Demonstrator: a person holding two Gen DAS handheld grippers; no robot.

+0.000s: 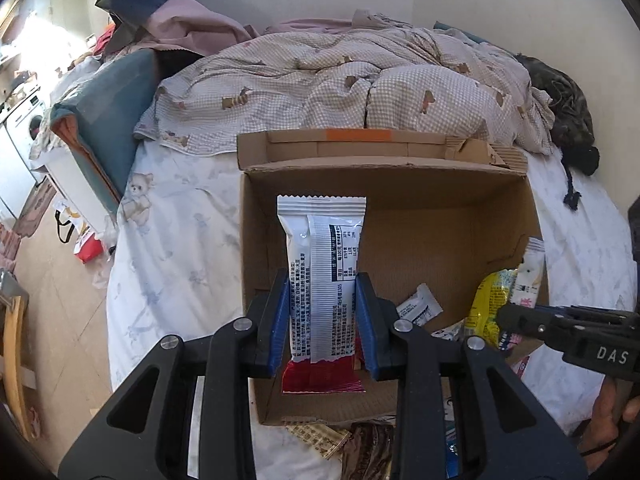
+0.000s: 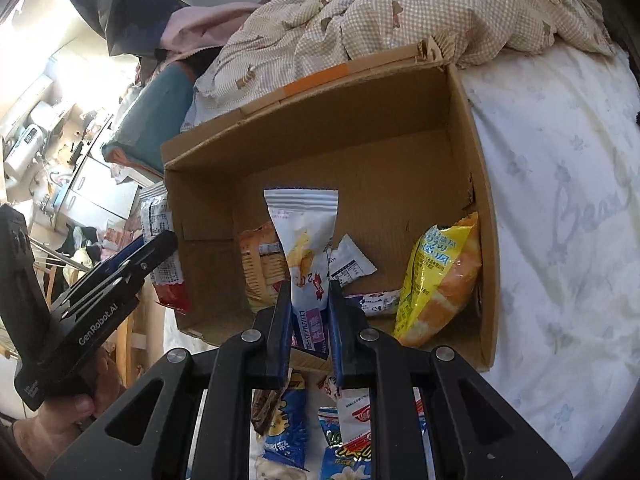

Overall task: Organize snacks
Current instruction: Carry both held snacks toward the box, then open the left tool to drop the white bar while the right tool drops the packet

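An open cardboard box (image 1: 400, 208) lies on the bed; it also shows in the right wrist view (image 2: 404, 160). My left gripper (image 1: 322, 280) is shut on a white and red snack packet (image 1: 324, 248), held upright above the box's near left part. My right gripper (image 2: 310, 288) is shut on a white snack packet (image 2: 306, 236) with purple print at its lower end, held over the box's near edge. Inside the box lie a yellow and orange bag (image 2: 436, 272), a small white sachet (image 2: 352, 264) and an orange packet (image 2: 260, 268).
Several loose snack packets (image 2: 280, 420) lie on the white sheet (image 2: 560, 240) in front of the box. A checked duvet (image 1: 340, 92) is bunched behind the box. A teal pillow (image 1: 108, 120) sits at the bed's left edge, with the floor beyond.
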